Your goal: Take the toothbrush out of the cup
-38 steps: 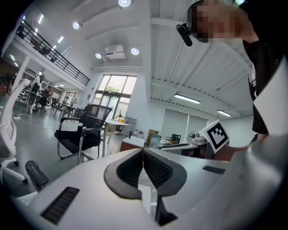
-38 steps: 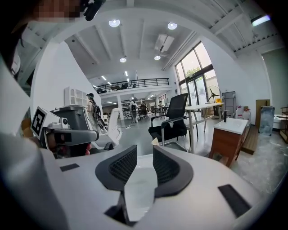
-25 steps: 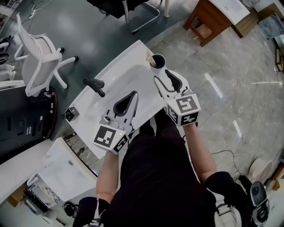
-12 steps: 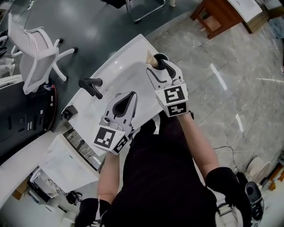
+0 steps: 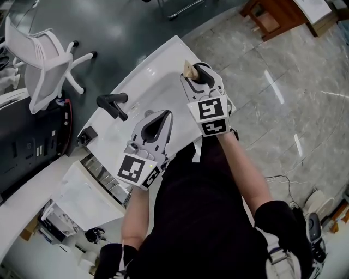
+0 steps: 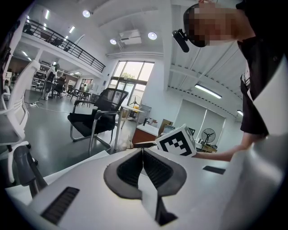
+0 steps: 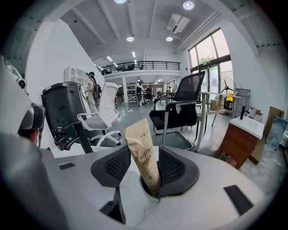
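A toothbrush in a tan paper packet [image 7: 143, 158] stands tilted in a dark cup [image 7: 146, 194] at the far right corner of the white sink counter [image 5: 163, 60]. In the head view the packet [image 5: 189, 69] pokes out beside my right gripper [image 5: 197, 77], which covers most of the cup. The right gripper [image 7: 144, 155] has the packet between its pads, close on both sides, and its jaws are closing. My left gripper [image 5: 166, 114] hovers over the basin with its pads together, holding nothing; it [image 6: 143, 151] points toward the right gripper's marker cube [image 6: 176, 140].
A black faucet [image 5: 112, 103] stands at the basin's left side. A white swivel chair [image 5: 41, 60] and a black desk [image 5: 27, 147] are to the left, a wooden cabinet [image 5: 275, 16] at the upper right. The person's dark torso fills the lower middle.
My right gripper has moved forward and down from the near side of the cup until its jaws are around the packet. The left gripper sank a little over the basin.
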### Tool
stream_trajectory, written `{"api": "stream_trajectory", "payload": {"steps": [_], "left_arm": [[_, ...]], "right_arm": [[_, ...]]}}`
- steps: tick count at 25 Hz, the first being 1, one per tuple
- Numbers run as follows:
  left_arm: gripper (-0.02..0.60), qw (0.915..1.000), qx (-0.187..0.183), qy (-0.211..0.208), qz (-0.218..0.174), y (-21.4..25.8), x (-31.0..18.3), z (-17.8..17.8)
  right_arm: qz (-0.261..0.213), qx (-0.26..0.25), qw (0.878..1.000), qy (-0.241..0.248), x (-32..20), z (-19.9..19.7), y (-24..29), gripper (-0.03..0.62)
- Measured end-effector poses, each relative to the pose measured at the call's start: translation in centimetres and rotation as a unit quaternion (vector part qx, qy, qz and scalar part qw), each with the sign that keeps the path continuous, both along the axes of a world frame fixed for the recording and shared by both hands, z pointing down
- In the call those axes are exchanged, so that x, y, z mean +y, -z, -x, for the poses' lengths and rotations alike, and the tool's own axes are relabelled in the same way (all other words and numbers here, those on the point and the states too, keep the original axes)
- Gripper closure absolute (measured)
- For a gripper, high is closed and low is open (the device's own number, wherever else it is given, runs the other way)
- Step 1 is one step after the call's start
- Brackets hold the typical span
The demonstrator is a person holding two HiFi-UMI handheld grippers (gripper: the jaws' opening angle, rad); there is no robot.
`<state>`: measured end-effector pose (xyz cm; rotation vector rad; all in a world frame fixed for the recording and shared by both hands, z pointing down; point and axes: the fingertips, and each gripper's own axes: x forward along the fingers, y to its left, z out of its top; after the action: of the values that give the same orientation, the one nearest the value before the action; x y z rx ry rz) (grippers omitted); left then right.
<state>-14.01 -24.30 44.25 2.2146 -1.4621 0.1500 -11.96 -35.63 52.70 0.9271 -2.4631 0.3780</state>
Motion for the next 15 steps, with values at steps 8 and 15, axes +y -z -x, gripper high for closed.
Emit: {"api": "stream_trajectory", "payload": {"steps": [8,15], "left_arm": [[0.566,1.0,0.006,-0.007,-0.002,-0.1,-0.4,-0.1],[0.566,0.9997,0.007,-0.022,-0.008,0.4,0.0,-0.7]], "right_arm": [[-0.01,0.006,1.0,-0.021,-0.4,-1.2,0.7,0.492],[-0.026,0.012,0.998,-0.048,-0.9,-2.8,1.4,0.536]]}}
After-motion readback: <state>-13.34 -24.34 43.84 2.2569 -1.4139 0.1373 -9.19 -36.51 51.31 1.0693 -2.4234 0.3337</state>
